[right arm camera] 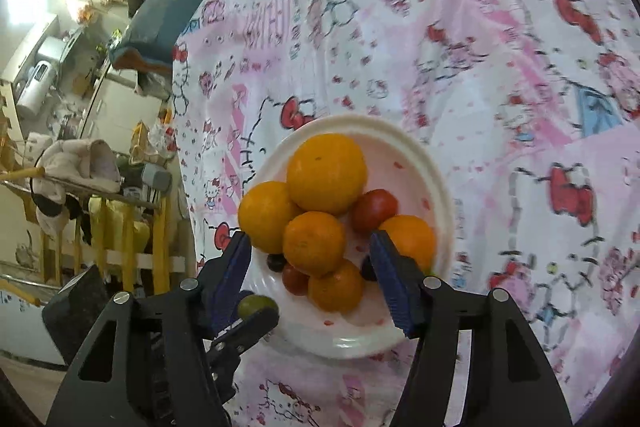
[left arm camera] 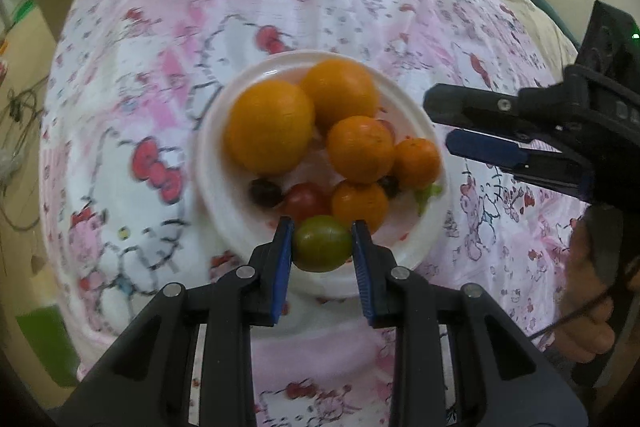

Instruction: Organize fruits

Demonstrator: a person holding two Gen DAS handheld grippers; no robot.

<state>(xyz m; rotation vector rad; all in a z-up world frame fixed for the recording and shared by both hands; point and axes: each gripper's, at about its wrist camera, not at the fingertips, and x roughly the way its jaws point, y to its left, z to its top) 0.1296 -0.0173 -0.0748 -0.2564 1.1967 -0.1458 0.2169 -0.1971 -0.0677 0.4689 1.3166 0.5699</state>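
Left wrist view: we hold the green tomato (left arm camera: 322, 243) in the left gripper (left arm camera: 322, 245) over the plate (left arm camera: 224, 223). Most fruit appears already gathered. The right gripper (right arm camera: 310, 263) stands wide, empty.

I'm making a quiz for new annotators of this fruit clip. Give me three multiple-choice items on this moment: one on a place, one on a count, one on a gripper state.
1. Where is the green tomato?
A. Between the left gripper's pads
B. On the cloth beside the plate
C. Under the largest orange

2. How many orange citrus fruits lie on the white plate?
A. Two
B. Five
C. Eight

3. How is the right gripper?
A. Shut on a red tomato
B. Shut on an orange
C. Open, holding nothing

Answers: 1 A, the blue pads press its two sides over the plate's near rim. 2 B, five show in both views. 3 C, its jaws stand apart above the pile.
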